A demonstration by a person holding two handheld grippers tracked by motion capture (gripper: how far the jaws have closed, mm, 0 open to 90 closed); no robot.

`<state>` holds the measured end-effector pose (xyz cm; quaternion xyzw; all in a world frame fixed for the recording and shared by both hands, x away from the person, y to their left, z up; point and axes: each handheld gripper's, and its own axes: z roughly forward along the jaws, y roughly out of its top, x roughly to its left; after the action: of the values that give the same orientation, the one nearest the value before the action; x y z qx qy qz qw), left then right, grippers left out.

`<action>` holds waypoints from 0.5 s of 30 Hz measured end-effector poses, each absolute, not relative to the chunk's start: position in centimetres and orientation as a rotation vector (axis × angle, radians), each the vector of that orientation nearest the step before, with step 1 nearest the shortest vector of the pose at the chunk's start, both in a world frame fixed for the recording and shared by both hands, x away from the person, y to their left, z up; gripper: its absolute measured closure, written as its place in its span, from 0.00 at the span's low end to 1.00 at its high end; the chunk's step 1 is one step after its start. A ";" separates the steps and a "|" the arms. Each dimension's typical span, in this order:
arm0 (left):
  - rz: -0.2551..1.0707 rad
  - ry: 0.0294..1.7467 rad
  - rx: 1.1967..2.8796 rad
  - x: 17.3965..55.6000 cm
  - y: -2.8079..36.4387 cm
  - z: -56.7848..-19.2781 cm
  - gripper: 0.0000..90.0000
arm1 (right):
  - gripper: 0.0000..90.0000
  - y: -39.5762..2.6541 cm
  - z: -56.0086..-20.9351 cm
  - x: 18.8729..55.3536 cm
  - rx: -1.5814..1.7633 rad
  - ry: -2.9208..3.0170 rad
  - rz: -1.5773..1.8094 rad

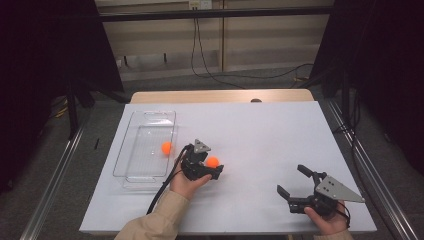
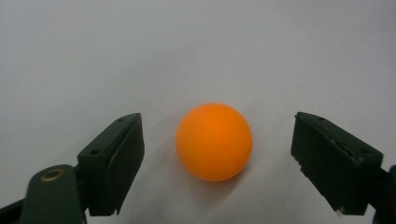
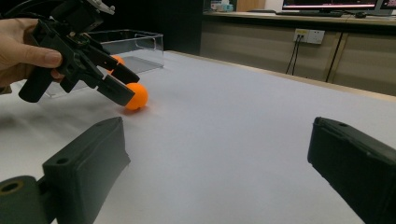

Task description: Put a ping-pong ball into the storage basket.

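At the left of the bench (image 1: pixel 260 130) lies a clear plastic tray (image 1: pixel 146 145) with one orange ball (image 1: pixel 166 147) already inside it. Just right of the tray, a second orange ball (image 2: pixel 214 141) sits on the bare white surface between the jaws of the left gripper (image 1: pixel 212 170), which are released: there is a gap on each side and neither pad touches the ball. The step in hand looks like picking this ball up for the tray. To do it well, keep the ball centred, close squarely across its widest part, and squeeze gently, since a light round ball may squirt out of an uneven pinch. Far right, the right gripper (image 1: pixel 295 182) rests near the bench's front edge, jaws spread wide and holding nothing.
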<state>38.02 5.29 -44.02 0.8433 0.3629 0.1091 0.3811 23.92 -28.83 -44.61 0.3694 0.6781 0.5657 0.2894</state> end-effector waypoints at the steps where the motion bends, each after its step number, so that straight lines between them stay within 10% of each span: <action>1: 0.273 0.928 2.151 38.0 5.3 -44.1 0.21 | 0.04 -28.8 -44.6 23.9 0.986 1.809 1.510; 15: 0.253 0.937 2.162 38.2 5.2 -44.5 0.33 | 0.04 -28.9 -44.6 24.0 0.983 1.812 1.509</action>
<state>38.22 5.19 -44.49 0.8452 0.3662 0.0988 0.3765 23.96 -28.85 -44.62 0.3682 0.6790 0.5655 0.2890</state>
